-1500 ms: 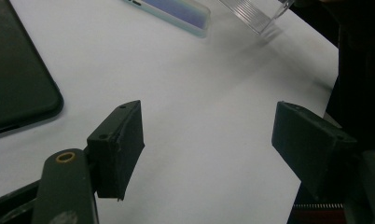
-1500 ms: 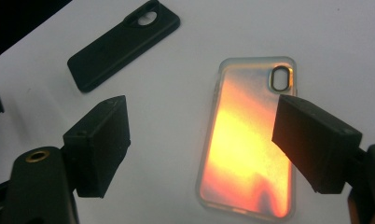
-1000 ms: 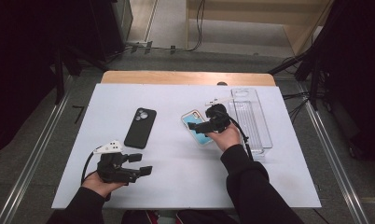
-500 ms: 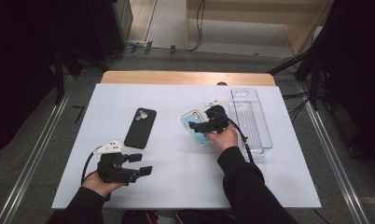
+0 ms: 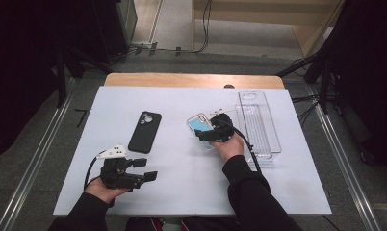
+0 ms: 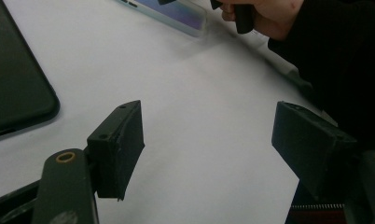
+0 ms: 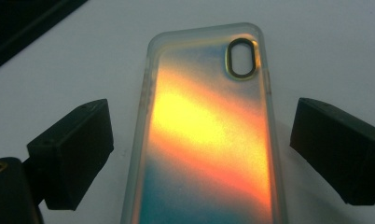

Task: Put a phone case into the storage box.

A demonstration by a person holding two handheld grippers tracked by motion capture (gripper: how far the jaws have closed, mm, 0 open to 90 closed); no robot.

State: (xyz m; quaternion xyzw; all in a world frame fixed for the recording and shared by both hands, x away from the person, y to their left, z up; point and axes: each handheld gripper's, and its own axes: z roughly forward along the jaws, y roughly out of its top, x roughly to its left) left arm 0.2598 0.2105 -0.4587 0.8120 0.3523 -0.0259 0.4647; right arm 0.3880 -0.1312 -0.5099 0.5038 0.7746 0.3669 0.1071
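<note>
Your right hand-held gripper (image 5: pixel 206 135) sits just right of centre in the high view, over the lower end of the iridescent phone case (image 5: pixel 199 126), which lies flat on the white bench (image 5: pixel 182 192). In the right gripper view that case (image 7: pixel 209 135) runs up the middle of the frame, orange and teal with its camera cutout at the upper right, and the two black jaws stand wide apart on either side of it, neither pad touching it. Your left hand-held gripper (image 5: pixel 144 169) rests at the lower left of the high view, jaws apart with nothing between them; the left gripper view shows bare bench between the pads. The black phone (image 5: pixel 145 131) lies left of centre, well apart from the case. The clear plastic tray (image 5: pixel 271 144) stands at the right, just beside your right hand (image 5: pixel 228 147).
</note>
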